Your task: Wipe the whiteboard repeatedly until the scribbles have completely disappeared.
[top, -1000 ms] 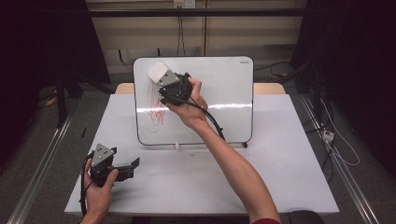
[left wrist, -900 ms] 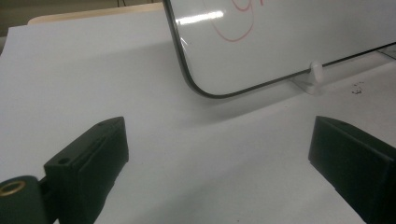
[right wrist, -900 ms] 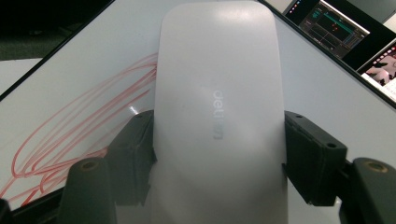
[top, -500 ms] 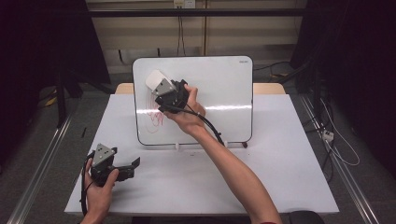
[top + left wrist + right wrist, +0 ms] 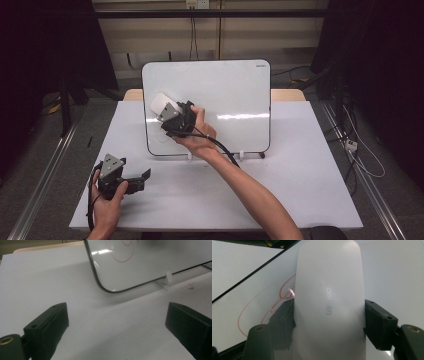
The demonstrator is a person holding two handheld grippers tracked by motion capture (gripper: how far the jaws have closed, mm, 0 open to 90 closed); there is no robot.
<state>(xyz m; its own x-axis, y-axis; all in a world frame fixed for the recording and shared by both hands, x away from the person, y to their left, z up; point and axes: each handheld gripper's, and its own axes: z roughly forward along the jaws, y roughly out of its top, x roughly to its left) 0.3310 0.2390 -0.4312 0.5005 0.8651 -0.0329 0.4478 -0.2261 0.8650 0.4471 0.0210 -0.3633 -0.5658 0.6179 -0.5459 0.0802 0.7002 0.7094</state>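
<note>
Right claw [image 5: 167, 114] grips the white eraser [image 5: 161, 105] flat against the whiteboard [image 5: 225, 90].
Red scribbles [image 5: 284, 293] lie just left of its long axis; left claw [image 5: 142, 177] idles open on the bench [image 5: 300, 190].

The high view looks forward and down over the white bench [image 5: 300, 175]; both gripper views sit low and close, sharing the upright white glossy whiteboard [image 5: 225, 90].

The white eraser [image 5: 329, 302] covers part of the red scribble [image 5: 284, 293], and the picture's bottom edge cuts the eraser off.
</note>
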